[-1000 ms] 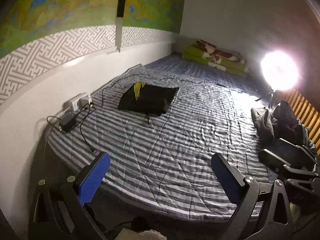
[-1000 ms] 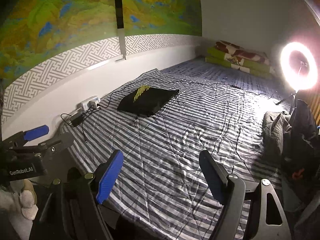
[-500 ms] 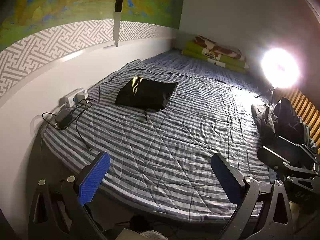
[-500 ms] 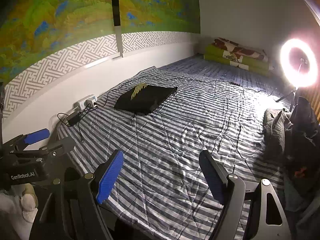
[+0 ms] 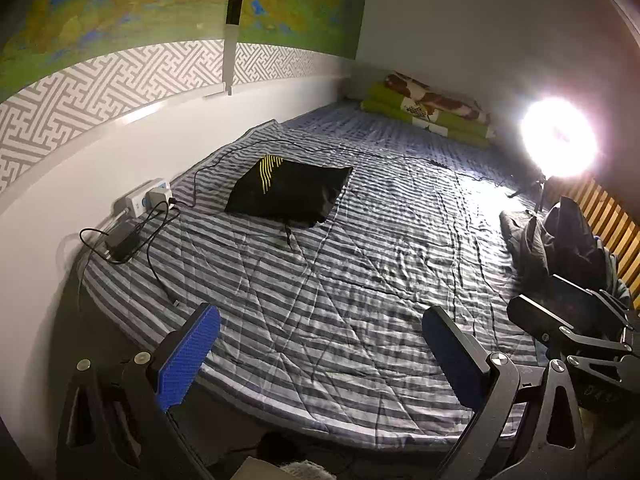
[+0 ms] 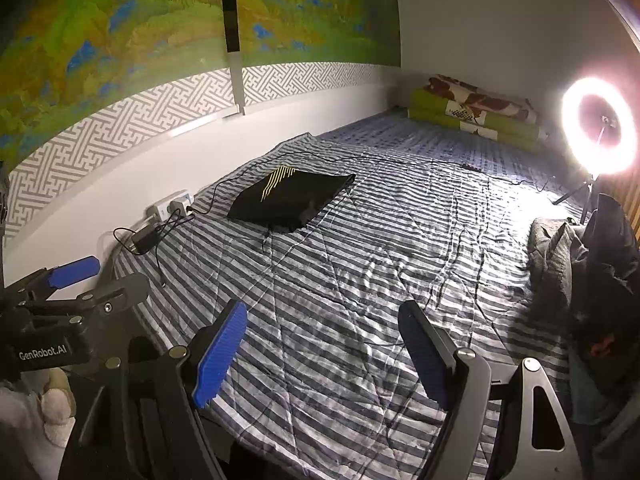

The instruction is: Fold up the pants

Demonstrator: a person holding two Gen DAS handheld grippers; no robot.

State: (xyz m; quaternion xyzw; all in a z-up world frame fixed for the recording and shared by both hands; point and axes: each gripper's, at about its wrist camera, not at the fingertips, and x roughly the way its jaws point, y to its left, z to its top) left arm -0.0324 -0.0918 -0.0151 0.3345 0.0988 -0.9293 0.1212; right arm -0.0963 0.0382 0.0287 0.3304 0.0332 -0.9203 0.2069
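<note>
Black pants (image 5: 289, 193) with yellow stripes lie folded in a flat rectangle on the striped bed cover, far ahead and left of centre; the right wrist view shows the same pants (image 6: 289, 197). My left gripper (image 5: 316, 354) hangs open over the near edge of the bed, nothing between its blue pads. My right gripper (image 6: 322, 350) is open too, well short of the pants. The left gripper (image 6: 72, 280) shows at the left edge of the right wrist view, and the right gripper (image 5: 568, 320) at the right edge of the left wrist view.
A striped bed cover (image 5: 360, 264) spans the bed. A power strip (image 5: 146, 200), charger and cables lie by the left wall. Dark clothes (image 5: 560, 240) are heaped at the right edge. A bright ring light (image 6: 600, 126) stands at the far right, folded green bedding (image 6: 476, 114) at the back.
Both grippers have drifted slightly back and tilted, so the bed sits a little lower and nearer in the views. The pants and both open grippers are otherwise unchanged.
</note>
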